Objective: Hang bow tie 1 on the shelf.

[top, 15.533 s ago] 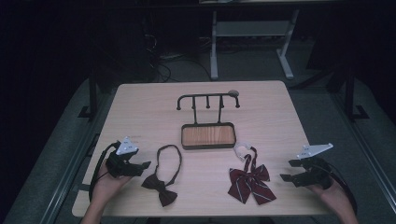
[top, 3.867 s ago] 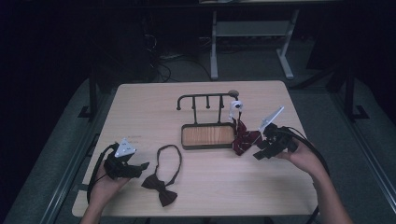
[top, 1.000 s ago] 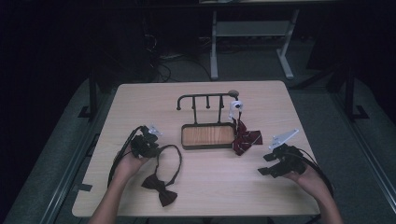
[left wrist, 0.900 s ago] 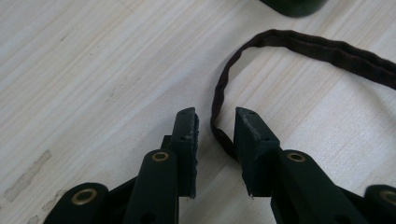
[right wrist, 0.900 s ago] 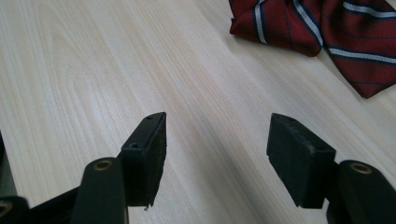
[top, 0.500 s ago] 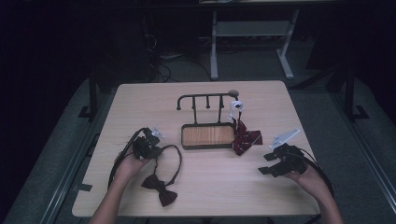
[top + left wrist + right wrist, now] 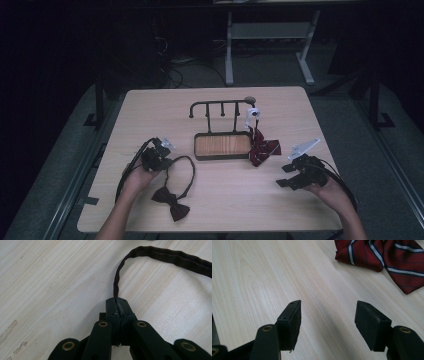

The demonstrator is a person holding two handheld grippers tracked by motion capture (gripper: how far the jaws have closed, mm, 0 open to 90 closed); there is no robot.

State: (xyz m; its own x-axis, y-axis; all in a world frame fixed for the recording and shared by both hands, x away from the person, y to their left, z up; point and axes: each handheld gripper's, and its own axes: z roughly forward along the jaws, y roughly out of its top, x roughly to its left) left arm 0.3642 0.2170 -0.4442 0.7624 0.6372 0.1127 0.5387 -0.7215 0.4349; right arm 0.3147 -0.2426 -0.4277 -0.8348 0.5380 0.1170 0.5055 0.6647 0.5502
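High view placed the left claw [image 7: 162,159] clamped on the dark bow tie's strap [image 7: 117,281]; the bow [image 7: 170,202] lay nearer the person, the rack [image 7: 220,106] up-right across the counter [image 7: 150,110].

Two bow ties sit on one light wooden table [image 7: 150,112]: one dark bow tie [image 7: 171,202] with a thin neck strap [image 7: 160,255] looped beside it, and one red striped bow tie [image 7: 263,150] with white and navy stripes. One black metal rack [image 7: 220,107] stands mid-table, its single top rail carrying three short pegs, above one wood-lined base tray [image 7: 222,145]. One white clip [image 7: 252,115] hangs at the rack's right end. Two handheld grippers work the scene, the left gripper [image 7: 159,156] and the right gripper [image 7: 295,175], each with two black jaws, carried by one person's two hands. One white-legged stand [image 7: 267,30] is visible behind the table.
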